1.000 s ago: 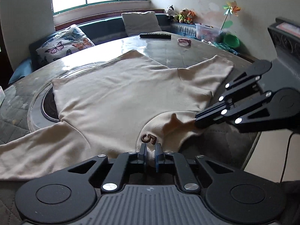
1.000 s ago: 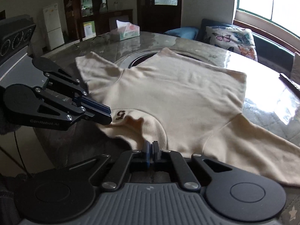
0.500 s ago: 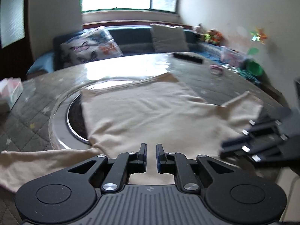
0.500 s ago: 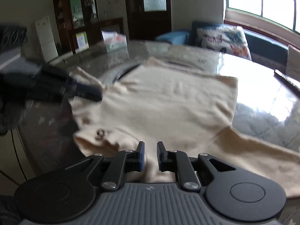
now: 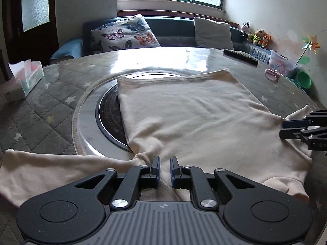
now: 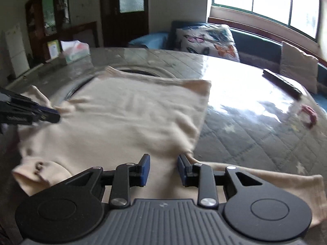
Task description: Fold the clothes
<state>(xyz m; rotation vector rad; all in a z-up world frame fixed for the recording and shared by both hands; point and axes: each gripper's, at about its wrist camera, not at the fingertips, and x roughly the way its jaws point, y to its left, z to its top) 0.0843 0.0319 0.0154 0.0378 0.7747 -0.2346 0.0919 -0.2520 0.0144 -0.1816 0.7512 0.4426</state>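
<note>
A cream long-sleeved shirt (image 5: pixel 188 114) lies spread on the round table, collar toward me; it also shows in the right wrist view (image 6: pixel 130 122). My left gripper (image 5: pixel 164 170) is open with a narrow gap, low over the shirt at its left armpit, holding nothing. My right gripper (image 6: pixel 163 169) is open wider, over the shirt at its right armpit. The right gripper also shows in the left wrist view (image 5: pixel 286 129) at the right edge, and the left gripper shows in the right wrist view (image 6: pixel 55 117) at the left edge. One sleeve (image 5: pixel 51 169) trails left, the other (image 6: pixel 276 185) right.
The table (image 5: pixel 51 110) has a quilted cover and a round inset hob (image 5: pixel 108 118) partly under the shirt. A tissue box (image 5: pixel 26 75) stands far left. A remote (image 5: pixel 241 57) and a pink item (image 5: pixel 271 75) lie far right. A sofa with cushions is behind.
Both grippers have let go of the collar and opened. The left has moved left to the left armpit, the right has moved right to the right armpit. The shirt lies flat.
</note>
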